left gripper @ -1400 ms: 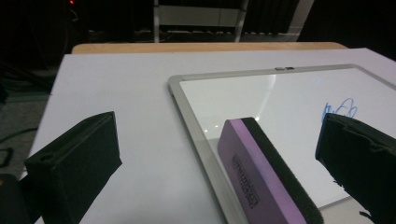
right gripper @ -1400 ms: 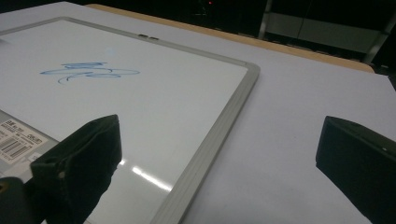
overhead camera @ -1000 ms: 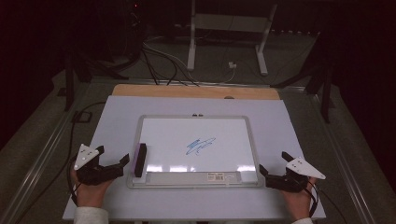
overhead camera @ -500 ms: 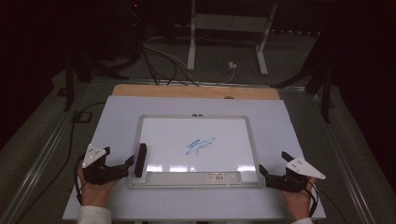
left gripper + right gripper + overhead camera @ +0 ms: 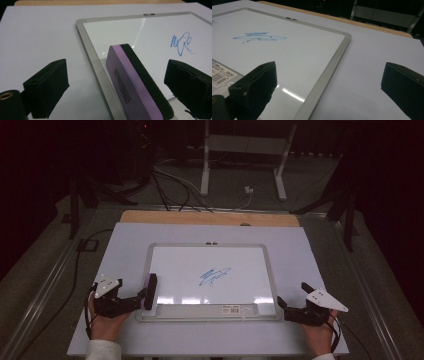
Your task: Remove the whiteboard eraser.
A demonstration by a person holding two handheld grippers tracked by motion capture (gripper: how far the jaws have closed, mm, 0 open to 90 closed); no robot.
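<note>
A whiteboard (image 5: 240, 290) with a grey frame lies flat on the white tabletop and bears a small blue scribble (image 5: 214, 276). A purple and black eraser (image 5: 150, 290) stands on edge along the board's left frame. My left gripper (image 5: 145, 297) reaches in from the left and is open, with the eraser (image 5: 132, 82) between its jaws. Gaps show on both sides of it, and the jaws have just been closing. My right gripper (image 5: 281, 304) rests open at the board's lower right corner. The frame edge (image 5: 329, 72) runs between its jaws.
The white tabletop (image 5: 320, 260) extends around the board, with a wooden strip (image 5: 210, 218) along its far edge. A barcode label (image 5: 234, 308) sits on the board's near edge. Cables (image 5: 175, 185) and a metal stand (image 5: 240, 165) lie on the floor beyond.
My left gripper has moved right, up to the board's left edge, and its jaws now flank the eraser. The right gripper has stayed put.
</note>
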